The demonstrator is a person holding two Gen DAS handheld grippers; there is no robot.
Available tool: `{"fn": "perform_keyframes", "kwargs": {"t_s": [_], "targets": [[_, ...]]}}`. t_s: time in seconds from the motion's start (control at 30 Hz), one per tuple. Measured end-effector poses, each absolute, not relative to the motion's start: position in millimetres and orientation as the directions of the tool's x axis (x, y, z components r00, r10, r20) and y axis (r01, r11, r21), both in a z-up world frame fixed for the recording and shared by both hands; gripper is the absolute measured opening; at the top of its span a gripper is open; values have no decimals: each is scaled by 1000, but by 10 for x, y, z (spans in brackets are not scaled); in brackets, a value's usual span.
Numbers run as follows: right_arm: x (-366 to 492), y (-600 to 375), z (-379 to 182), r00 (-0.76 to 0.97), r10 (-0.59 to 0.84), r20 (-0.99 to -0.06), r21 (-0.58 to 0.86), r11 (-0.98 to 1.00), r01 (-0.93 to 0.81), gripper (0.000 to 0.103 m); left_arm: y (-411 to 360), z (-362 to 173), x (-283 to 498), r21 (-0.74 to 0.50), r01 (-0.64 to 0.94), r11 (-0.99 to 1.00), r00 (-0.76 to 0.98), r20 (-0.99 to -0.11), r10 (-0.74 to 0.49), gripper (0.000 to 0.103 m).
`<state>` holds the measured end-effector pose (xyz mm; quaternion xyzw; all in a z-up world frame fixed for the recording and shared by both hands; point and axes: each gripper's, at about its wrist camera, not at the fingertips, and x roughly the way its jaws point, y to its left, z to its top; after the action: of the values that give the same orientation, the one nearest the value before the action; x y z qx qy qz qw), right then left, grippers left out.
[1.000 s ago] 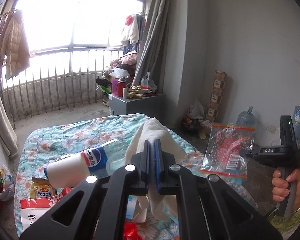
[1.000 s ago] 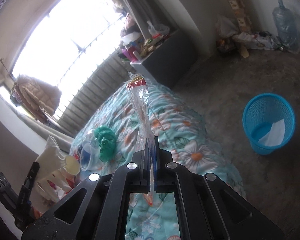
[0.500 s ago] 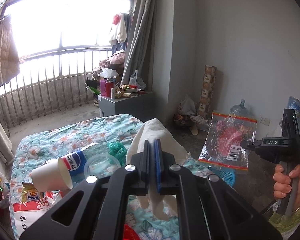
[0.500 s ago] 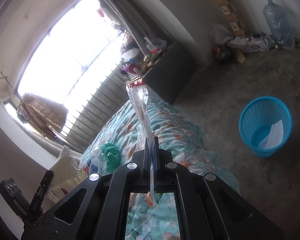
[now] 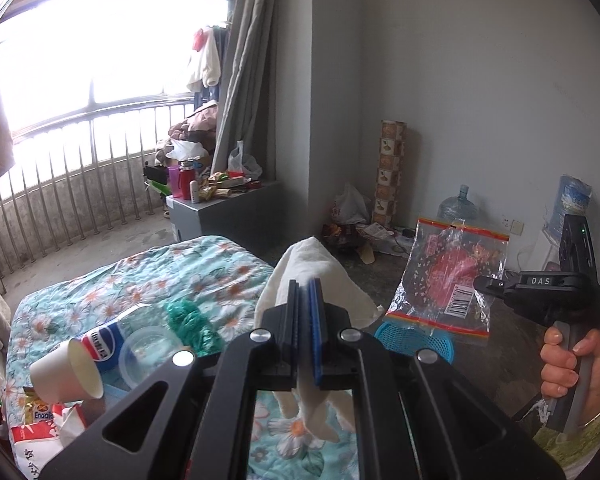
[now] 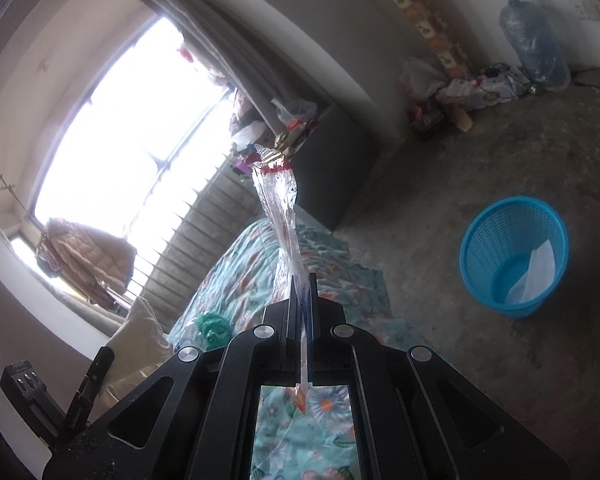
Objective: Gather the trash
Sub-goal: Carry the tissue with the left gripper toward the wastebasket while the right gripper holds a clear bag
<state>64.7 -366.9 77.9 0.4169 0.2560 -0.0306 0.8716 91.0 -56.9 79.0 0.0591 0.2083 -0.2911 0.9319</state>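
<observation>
left gripper [image 5: 305, 280] clamps tissue [image 5: 320, 268] | right gripper [image 6: 301, 280] clamps plastic bag [image 6: 280, 204]

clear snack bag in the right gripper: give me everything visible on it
The snack bag is a flat, empty-looking pouch of thin crinkly clear plastic with red and yellow strips along its top and bottom edges, a red printed panel in the middle and a white barcode label low on its face. The right gripper is shut on one edge, so the bag hangs in the air, touching nothing else. From the right wrist it shows edge-on, a narrow glossy strip. It is over the floor, beside the bed, with the blue basket nearby.
</observation>
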Motion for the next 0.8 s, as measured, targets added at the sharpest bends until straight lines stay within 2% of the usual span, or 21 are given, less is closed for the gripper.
{"fn": "perform_keyframes", "kwargs": {"t_s": [0.4,0.8], "targets": [[369,-4144,604,872,64,-485,730,578,364,0,-1282,673,1240,-27,677,735,638,-478,-604,5],[187,-4667,104,812,-46,-581,709,462,533,0,-2292,310,1577,-74,784,617,461,-596,-657,5]]}}
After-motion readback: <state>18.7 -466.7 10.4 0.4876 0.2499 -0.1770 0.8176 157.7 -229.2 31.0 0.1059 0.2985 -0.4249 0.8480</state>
